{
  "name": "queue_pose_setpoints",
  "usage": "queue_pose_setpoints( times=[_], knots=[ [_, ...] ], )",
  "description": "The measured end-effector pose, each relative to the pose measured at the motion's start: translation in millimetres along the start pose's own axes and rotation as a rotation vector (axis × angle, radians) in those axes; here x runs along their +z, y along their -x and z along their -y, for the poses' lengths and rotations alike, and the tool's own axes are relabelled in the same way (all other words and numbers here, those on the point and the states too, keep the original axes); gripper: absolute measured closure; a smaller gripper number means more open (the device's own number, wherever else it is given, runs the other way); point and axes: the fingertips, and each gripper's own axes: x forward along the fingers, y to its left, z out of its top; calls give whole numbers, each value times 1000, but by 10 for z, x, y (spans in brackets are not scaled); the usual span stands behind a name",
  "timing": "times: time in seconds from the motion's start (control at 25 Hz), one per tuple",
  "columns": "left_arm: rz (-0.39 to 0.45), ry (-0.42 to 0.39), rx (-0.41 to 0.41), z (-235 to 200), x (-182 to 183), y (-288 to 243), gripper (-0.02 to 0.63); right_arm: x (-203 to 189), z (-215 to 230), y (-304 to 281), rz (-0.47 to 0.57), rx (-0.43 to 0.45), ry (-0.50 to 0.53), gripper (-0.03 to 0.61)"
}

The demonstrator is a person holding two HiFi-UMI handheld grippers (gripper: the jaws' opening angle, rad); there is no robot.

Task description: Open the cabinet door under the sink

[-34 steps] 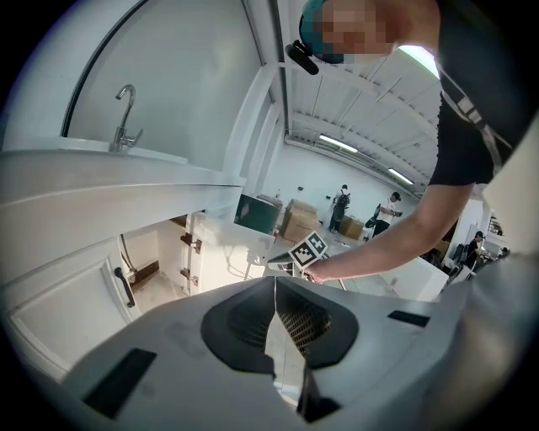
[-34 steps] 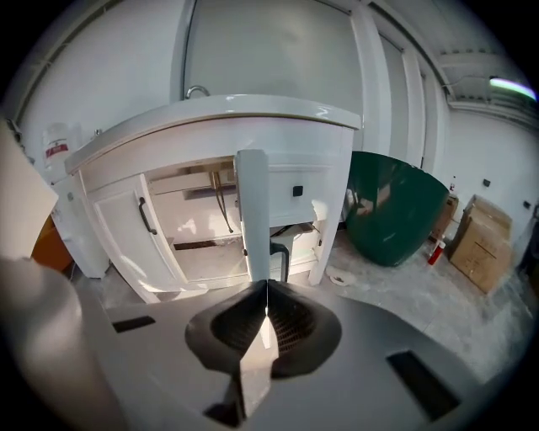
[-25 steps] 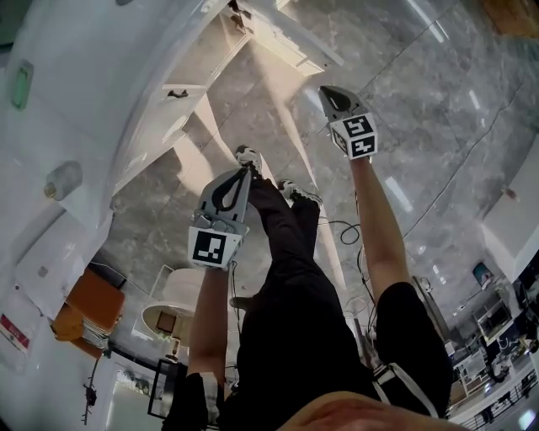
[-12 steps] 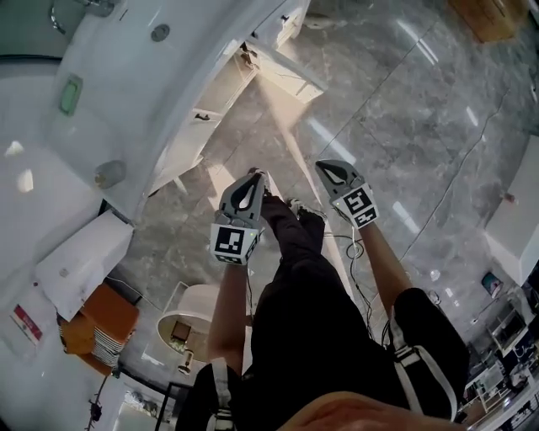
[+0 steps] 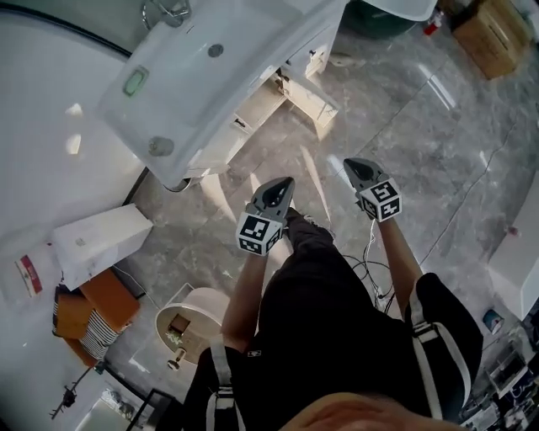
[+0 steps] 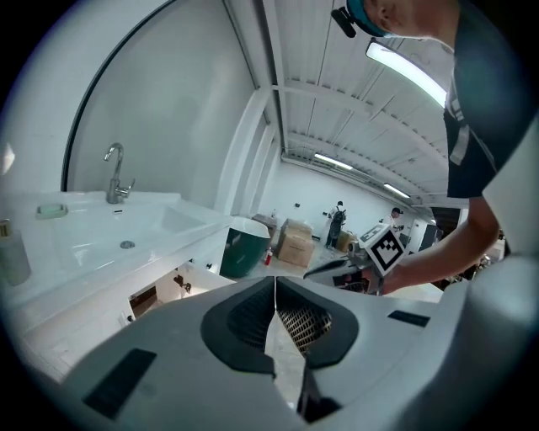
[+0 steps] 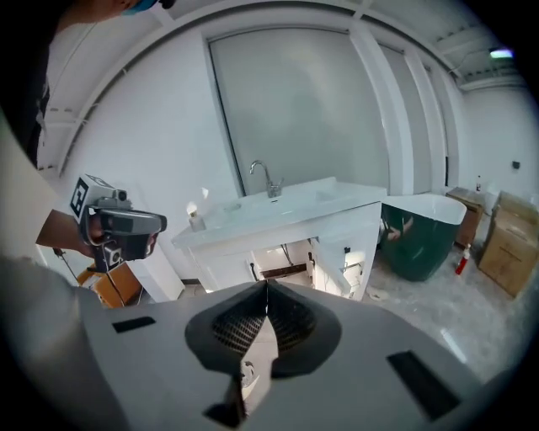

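Note:
The white sink vanity (image 5: 221, 63) stands at the top of the head view, with a tap (image 5: 165, 10) at its back. Under it a cabinet door (image 5: 314, 98) stands swung out over the floor, and the dark cabinet opening (image 7: 284, 257) shows beside the door (image 7: 334, 259) in the right gripper view. My left gripper (image 5: 283, 185) and right gripper (image 5: 354, 167) hang in the air over the grey floor, well short of the vanity. Both are shut with nothing between the jaws, as seen up close on the left gripper (image 6: 274, 282) and right gripper (image 7: 266, 286).
A dark green tub (image 7: 418, 238) and cardboard boxes (image 5: 493, 34) stand past the vanity's far end. A white box (image 5: 101, 244), an orange stack (image 5: 91, 310) and a round white basin (image 5: 189, 324) sit left of the person. Cables (image 5: 370, 269) lie on the floor. People stand far off (image 6: 338, 220).
The vanity has slid from the upper left toward the top middle and looks farther off. Both grippers have come closer together and lower in view, still shut.

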Motion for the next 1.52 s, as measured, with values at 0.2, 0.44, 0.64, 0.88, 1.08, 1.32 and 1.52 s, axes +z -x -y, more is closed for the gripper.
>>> queue_pose_setpoints(
  times=[0.2, 0.44, 0.64, 0.88, 1.08, 1.32, 1.52],
  knots=[
    [12, 25, 82, 199, -4, 422, 597, 391, -210, 151, 15, 39, 130, 518],
    [59, 32, 183, 284, 58, 849, 597, 514, -666, 347, 3, 134, 206, 518],
    [109, -3, 259, 322, 192, 1232, 597, 440, -1048, 336, 6, 183, 238, 518],
    [136, 40, 319, 450, -4, 1385, 597, 451, -1230, 505, 12, 208, 312, 518],
    [156, 39, 348, 379, 25, 1459, 597, 442, -1221, 523, 6, 213, 347, 518],
    [158, 18, 346, 311, 116, 1419, 597, 453, -1186, 472, 17, 201, 342, 518],
    [157, 3, 331, 319, 196, 1362, 597, 429, -1174, 473, 15, 202, 334, 518]
  ],
)
